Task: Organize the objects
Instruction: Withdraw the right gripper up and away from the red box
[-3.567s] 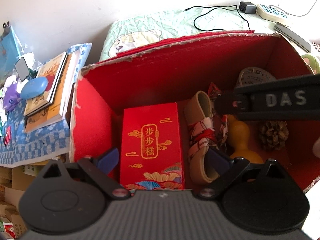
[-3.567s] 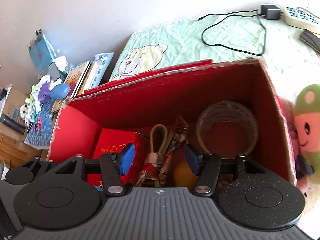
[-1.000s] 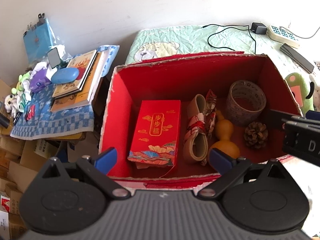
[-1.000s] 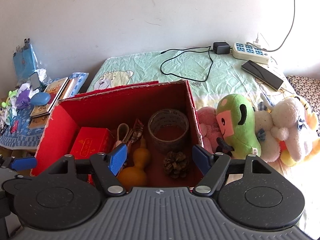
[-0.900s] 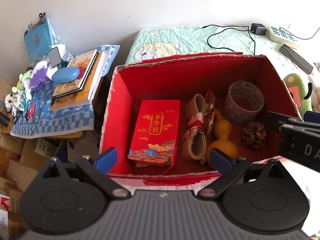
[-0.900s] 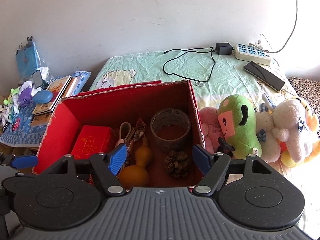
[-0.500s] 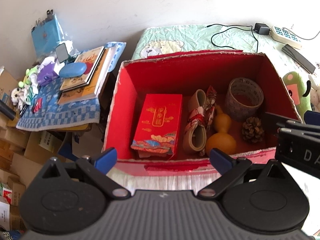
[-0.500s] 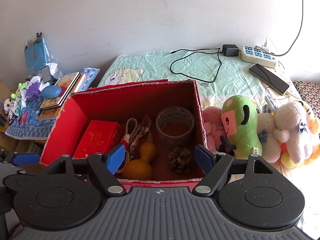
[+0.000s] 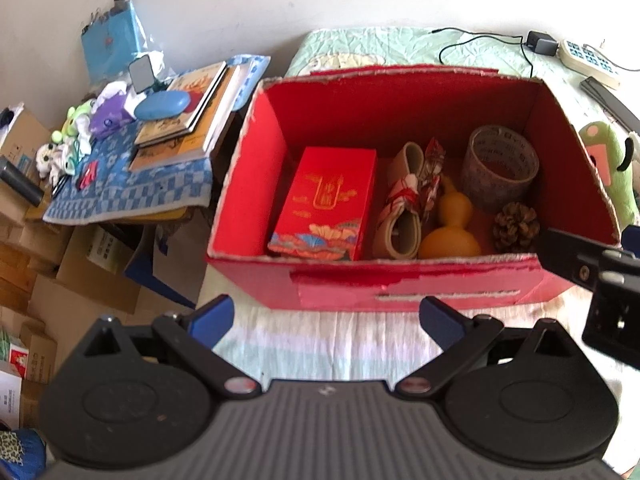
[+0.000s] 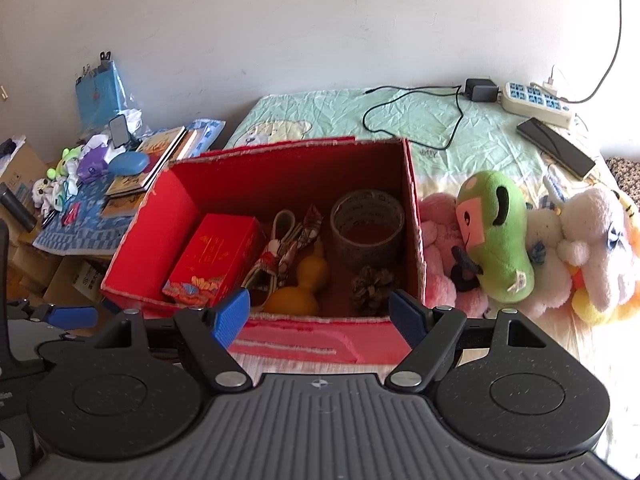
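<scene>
A red cardboard box stands on the bed. Inside it lie a red gift packet, a beige strap with patterned cloth, a yellow gourd, a roll of tape and a pine cone. My left gripper hangs open and empty in front of the box's near wall. My right gripper is open and empty too, just before the near wall. Part of the right gripper's body shows at the right edge of the left wrist view.
Several plush toys lie on the bed right of the box. A power strip, a charger cable and a dark phone rest behind. A side table with books, a blue case and trinkets stands left, above cardboard cartons.
Both grippers have drawn back from the box, so its near outer wall and the bed sheet now show below it. Both stay open and empty.
</scene>
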A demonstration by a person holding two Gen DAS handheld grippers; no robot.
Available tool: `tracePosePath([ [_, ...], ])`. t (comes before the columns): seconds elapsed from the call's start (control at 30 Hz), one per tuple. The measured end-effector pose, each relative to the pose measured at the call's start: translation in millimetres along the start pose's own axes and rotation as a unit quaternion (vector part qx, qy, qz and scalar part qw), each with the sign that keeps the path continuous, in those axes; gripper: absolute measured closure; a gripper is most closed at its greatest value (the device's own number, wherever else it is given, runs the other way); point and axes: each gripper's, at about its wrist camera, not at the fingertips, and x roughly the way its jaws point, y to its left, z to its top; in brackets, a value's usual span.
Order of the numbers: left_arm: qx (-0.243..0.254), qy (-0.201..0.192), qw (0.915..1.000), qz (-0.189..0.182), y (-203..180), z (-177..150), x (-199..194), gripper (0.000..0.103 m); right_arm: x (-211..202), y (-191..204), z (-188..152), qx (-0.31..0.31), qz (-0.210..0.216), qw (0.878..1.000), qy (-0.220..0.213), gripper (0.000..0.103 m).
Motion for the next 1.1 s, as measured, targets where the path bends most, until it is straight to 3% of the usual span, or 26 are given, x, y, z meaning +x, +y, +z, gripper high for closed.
tracePosePath([
  [0.77,0.009,0.058,0.9982,0.014,-22.1,-30.8,16.3,0.004,6.9,-22.4,-28.1,0.018,0.004,0.998,0.058,0.024],
  [1.1,0.005,0.05,0.9985,0.023,-19.1,-34.7,4.7,0.004,1.0,-23.1,-31.6,0.028,0.02,0.998,0.059,0.024],
])
